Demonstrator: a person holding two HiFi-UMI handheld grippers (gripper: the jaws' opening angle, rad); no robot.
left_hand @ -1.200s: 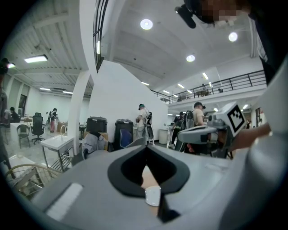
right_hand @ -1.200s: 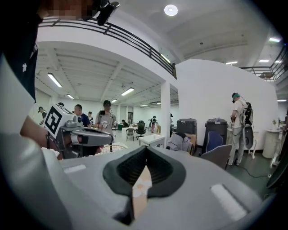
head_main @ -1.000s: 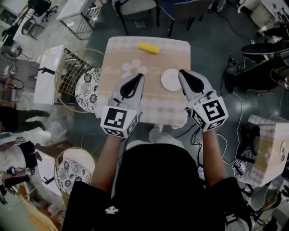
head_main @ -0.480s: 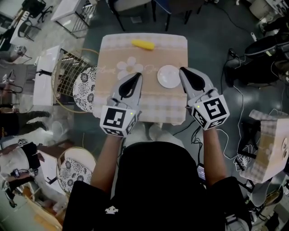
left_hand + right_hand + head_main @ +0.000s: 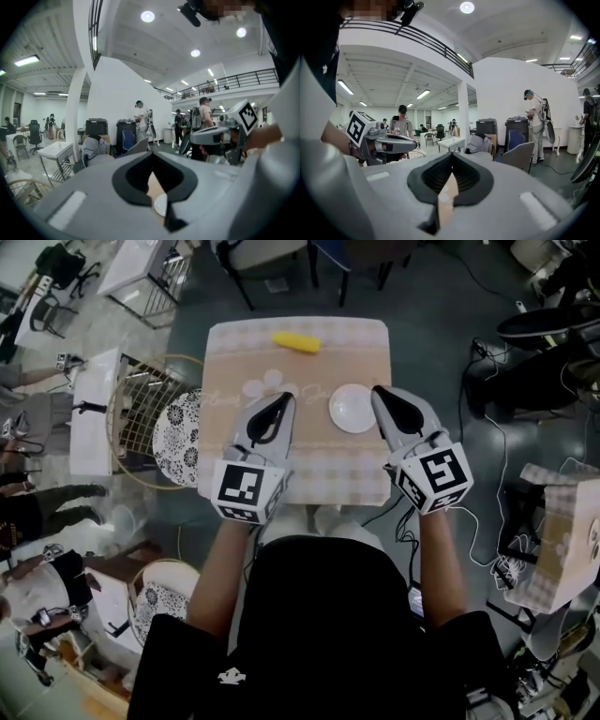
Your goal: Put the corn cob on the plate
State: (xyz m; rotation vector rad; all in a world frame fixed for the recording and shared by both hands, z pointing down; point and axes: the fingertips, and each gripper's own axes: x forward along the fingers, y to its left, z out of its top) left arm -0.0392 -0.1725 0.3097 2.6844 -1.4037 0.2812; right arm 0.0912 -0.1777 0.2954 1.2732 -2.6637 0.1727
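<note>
A yellow corn cob (image 5: 295, 342) lies near the far edge of a small square table (image 5: 234, 352) with a beige flowered cloth. A white plate (image 5: 353, 408) sits right of the table's middle, empty; a sliver of the plate (image 5: 160, 205) shows below the left jaws. My left gripper (image 5: 287, 397) hangs over the table's middle, shut and empty, left of the plate. My right gripper (image 5: 378, 390) hovers just right of the plate, also shut and empty. Both point nearly level, well short of the cob. In the gripper views, the left gripper (image 5: 151, 162) and right gripper (image 5: 451, 162) look out over the room.
A round wire-frame chair with a patterned cushion (image 5: 176, 424) stands left of the table, another cushion (image 5: 153, 599) near left. Chairs (image 5: 253, 254) stand beyond the far edge. Cables and a stand (image 5: 548, 326) lie right. People (image 5: 142, 122) stand farther off.
Both grippers have drifted slightly forward over the table. The table, cob and plate sit a little differently in the head view as the head moved. Jaws stay shut.
</note>
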